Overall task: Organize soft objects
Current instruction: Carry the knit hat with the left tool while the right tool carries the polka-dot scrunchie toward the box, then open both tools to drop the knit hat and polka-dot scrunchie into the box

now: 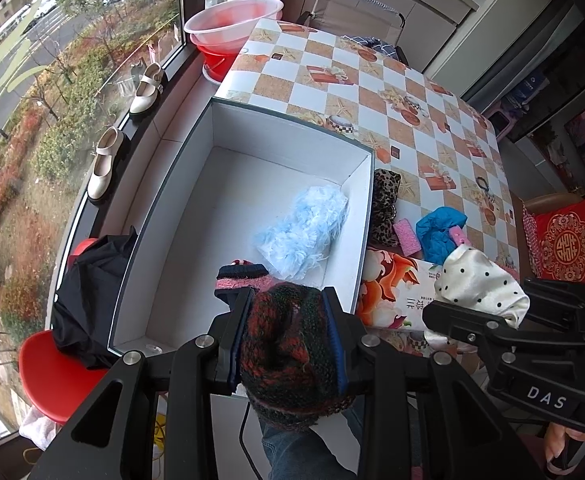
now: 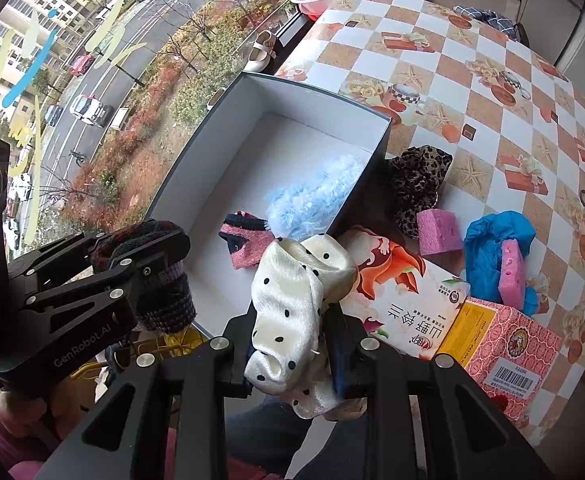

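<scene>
- At the middle of both views, an open white box with dark outer walls stands on the checkered surface, at its window-side edge.
- Inside the box lie a fluffy light-blue soft piece against the right-hand wall and a pink-and-navy knitted sock near the lower end; the upper part of the box floor is bare.
- Low in the left wrist view, the left hand-held gripper pinches a dark knit piece flecked with red and green, bunched thick between its pads, over the near end of the box.
- Lower centre of the right wrist view, the right hand-held gripper is clamped on a cream satin cloth with black dots, which folds and droops below the fingers, just beside the box's near right corner.
- To the right of the box on the surface: a leopard-print fabric item touching the box wall, two pink sponges, and a crumpled blue cloth around the second sponge.
- Two printed cartons, one white-and-orange and one pink, lie at the surface's near edge, under and beside the dotted cloth.
- Along the window sill at the left sit cream shoes, a pink basin, a red stool and a black garment.
</scene>
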### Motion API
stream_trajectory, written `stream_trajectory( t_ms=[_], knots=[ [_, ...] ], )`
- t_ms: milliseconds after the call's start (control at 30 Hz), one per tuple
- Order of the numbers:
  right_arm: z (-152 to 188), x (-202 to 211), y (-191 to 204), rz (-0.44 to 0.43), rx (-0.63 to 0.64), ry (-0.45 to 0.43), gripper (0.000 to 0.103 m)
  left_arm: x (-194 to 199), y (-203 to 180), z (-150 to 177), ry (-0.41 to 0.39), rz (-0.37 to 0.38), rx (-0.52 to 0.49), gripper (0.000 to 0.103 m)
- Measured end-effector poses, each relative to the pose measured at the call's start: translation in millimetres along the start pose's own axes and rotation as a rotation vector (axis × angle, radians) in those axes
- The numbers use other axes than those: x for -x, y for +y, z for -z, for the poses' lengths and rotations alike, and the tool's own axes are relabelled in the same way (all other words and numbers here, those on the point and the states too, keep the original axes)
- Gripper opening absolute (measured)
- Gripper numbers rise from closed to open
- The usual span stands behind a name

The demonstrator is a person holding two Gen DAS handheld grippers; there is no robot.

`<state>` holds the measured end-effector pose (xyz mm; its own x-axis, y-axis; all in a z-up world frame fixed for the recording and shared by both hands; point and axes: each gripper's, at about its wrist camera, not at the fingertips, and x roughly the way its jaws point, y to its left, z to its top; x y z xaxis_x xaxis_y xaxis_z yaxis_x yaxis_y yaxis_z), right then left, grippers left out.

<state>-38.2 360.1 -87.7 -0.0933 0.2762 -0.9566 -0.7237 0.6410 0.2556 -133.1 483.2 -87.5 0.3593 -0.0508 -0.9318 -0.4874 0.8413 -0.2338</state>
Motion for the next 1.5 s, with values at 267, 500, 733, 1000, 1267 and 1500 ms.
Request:
stream_trajectory(
  t_ms=[267, 500, 733, 1000, 1267, 1500],
  knots=[
    [-3.1, -2.3, -2.0, -0.005, 0.000, 0.000, 0.029, -2.2, 2.0, -0.8, -0.004, -0.005, 0.005, 0.036],
    [-17.2, -2.9, -4.8, -0.020, 0.000, -0.010, 0.029, -3.4, 5.6, -10.7, -0.008, -0.028, 0.015, 0.036],
    [-32.1, -2.3, -9.9, -0.041, -0.006, -0.019, 0.029, -4.9, 8.1, -21.7, -0.014, -0.058, 0.029, 0.036],
    [-61.9, -10.4, -9.9, -0.055, 0.021, -0.008, 0.029, -15.1, 15.7, -44.5, -0.020, -0.092, 0.072, 0.037],
    [-88.9, -34.1, -4.3, -0.089, 0.043, 0.030, 0.029, -41.8, 21.2, -63.2, 0.020, -0.118, 0.116, 0.037],
    [-110.4, -54.2, -5.2, -0.087, 0.042, 0.051, 0.029, -62.3, 25.7, -78.4, 0.045, -0.139, 0.139, 0.037]
  ],
)
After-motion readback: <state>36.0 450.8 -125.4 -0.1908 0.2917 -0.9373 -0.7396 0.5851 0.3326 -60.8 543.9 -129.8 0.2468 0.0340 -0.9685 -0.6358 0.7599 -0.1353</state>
